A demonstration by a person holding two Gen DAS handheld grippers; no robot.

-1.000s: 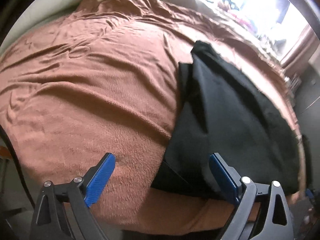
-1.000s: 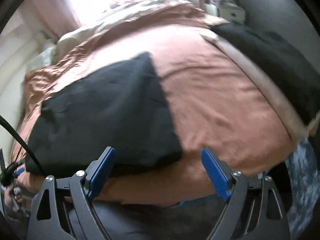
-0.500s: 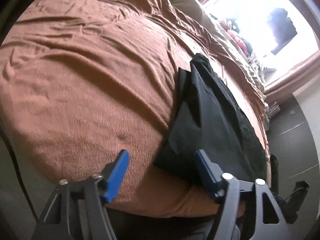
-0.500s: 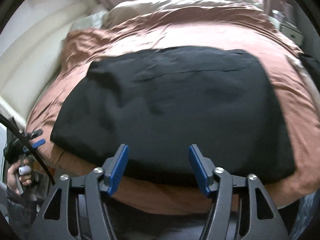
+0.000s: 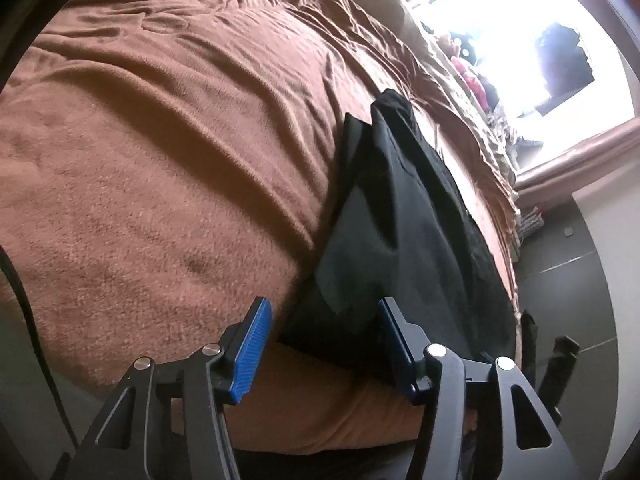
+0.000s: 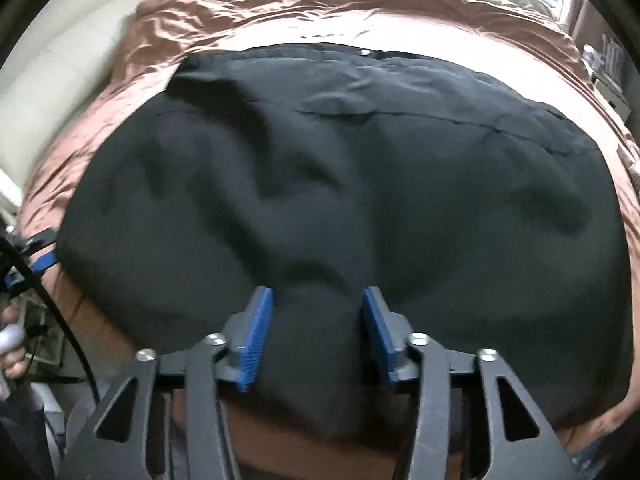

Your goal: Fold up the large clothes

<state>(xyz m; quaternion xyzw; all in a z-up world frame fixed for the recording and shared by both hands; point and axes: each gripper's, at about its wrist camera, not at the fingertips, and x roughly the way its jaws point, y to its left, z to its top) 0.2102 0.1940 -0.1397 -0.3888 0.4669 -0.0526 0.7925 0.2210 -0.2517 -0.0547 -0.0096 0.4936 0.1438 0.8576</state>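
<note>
One black garment [image 6: 340, 184], already folded into a broad slab, lies spread on the brown blanket [image 5: 160, 160] at the near edge of the bed. It looks soft and limp, light enough to lift but sure to sag and slide between layers, so the firmest hold is probably on the thick near hem, through all layers at once. The right gripper [image 6: 318, 332] has just been closing, and a raised ridge of that hem stands between its jaws, which look not quite pressed home. The left gripper [image 5: 324, 344] has also been closing, its jaws apart around the garment's near left corner, with cloth between them but not pinched. No containers can be seen.
</note>
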